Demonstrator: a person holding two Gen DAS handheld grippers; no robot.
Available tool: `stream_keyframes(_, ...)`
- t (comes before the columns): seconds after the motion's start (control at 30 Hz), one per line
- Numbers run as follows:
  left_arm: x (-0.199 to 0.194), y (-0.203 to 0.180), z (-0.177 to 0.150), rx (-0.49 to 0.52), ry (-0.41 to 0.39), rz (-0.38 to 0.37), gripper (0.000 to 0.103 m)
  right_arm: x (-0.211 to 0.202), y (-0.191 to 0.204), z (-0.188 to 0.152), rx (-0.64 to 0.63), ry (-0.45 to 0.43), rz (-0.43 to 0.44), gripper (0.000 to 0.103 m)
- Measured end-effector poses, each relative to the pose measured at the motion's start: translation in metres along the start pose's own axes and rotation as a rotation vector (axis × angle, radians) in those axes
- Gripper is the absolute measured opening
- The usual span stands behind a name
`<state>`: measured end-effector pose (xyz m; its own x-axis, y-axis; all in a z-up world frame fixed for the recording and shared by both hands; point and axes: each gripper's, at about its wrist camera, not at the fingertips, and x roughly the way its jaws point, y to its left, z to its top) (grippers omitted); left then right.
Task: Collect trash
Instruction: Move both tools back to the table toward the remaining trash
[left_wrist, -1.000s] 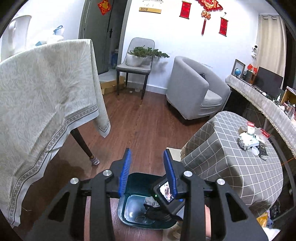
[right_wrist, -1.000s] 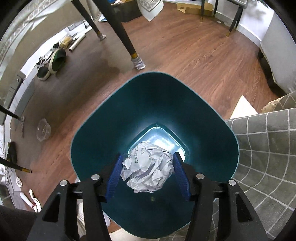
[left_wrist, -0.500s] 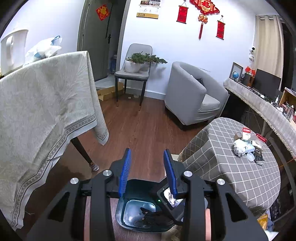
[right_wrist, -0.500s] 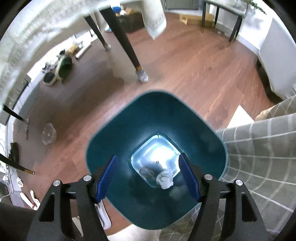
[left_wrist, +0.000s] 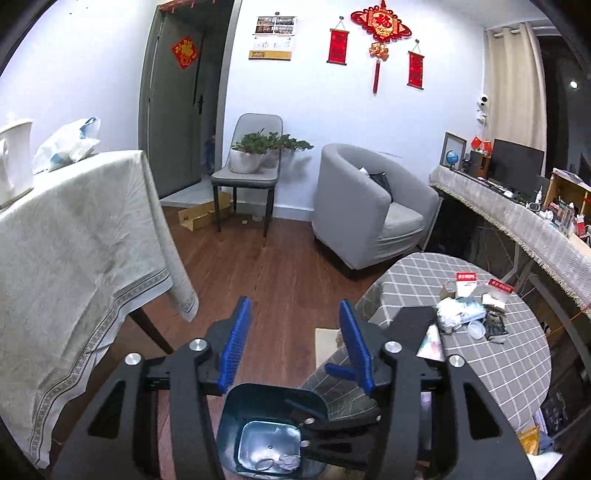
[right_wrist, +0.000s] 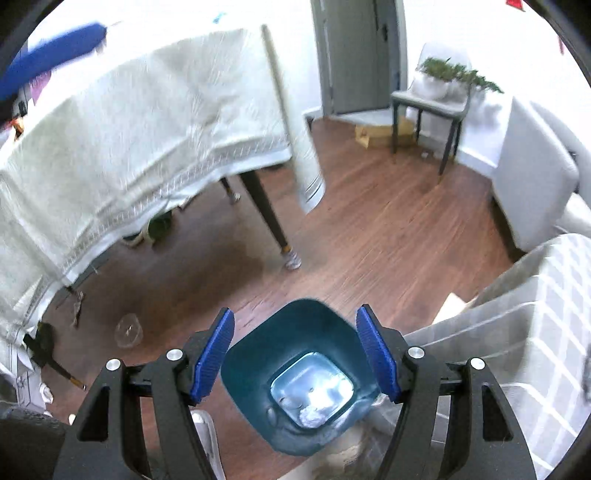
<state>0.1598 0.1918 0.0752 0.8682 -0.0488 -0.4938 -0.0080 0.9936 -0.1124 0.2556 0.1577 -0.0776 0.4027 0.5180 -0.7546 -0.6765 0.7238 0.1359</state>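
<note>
On the wooden floor (right_wrist: 369, 236), beside the round table draped in a grey checked cloth (left_wrist: 495, 354), stands the teal trash bin (right_wrist: 295, 373). At its pale bottom lies a crumpled ball of paper (right_wrist: 312, 416); the left wrist view also shows crumpled bits at the bottom of the trash bin (left_wrist: 273, 428). The right gripper (right_wrist: 295, 356) hangs above the bin's mouth with its blue-padded fingers (right_wrist: 212, 356) spread wide apart and nothing between them. The left gripper (left_wrist: 293, 349) is likewise high over the bin, its blue fingers (left_wrist: 236, 347) parted wide and empty; part of the right gripper's black body shows just below and to the right of it. More trash (left_wrist: 469, 310), a heap of wrappers, small cartons and a clear cup, sits on top of the checked table, well apart from both grippers. A larger table under a cream cloth (left_wrist: 74, 251) stands to the left. A grey armchair (left_wrist: 369, 206) and a chair bearing a potted plant (left_wrist: 255, 155) stand against the far wall.
</note>
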Motion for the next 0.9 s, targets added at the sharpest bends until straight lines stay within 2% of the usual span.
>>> stream_keyframes(0.2, 0.007, -0.022, 0.005, 0.008, -0.008, -0.022, 0.067, -0.040, -0.033, -0.005, 0.030, -0.087, -0.085, 0.070)
stream_keyframes(0.4, 0.022, -0.045, 0.007, 0.025, -0.008, -0.027, 0.077, -0.068, -0.069, -0.013, 0.084, -0.128, -0.154, 0.071)
stream_keyframes(0.7, 0.059, -0.087, 0.002, 0.052, 0.040, -0.060, 0.087, -0.111, -0.128, -0.037, 0.179, -0.153, -0.288, 0.076)
stream_keyframes(0.9, 0.084, -0.112, -0.004, 0.047, 0.078, -0.133, 0.090, -0.131, -0.160, -0.055, 0.232, -0.149, -0.367, 0.080)
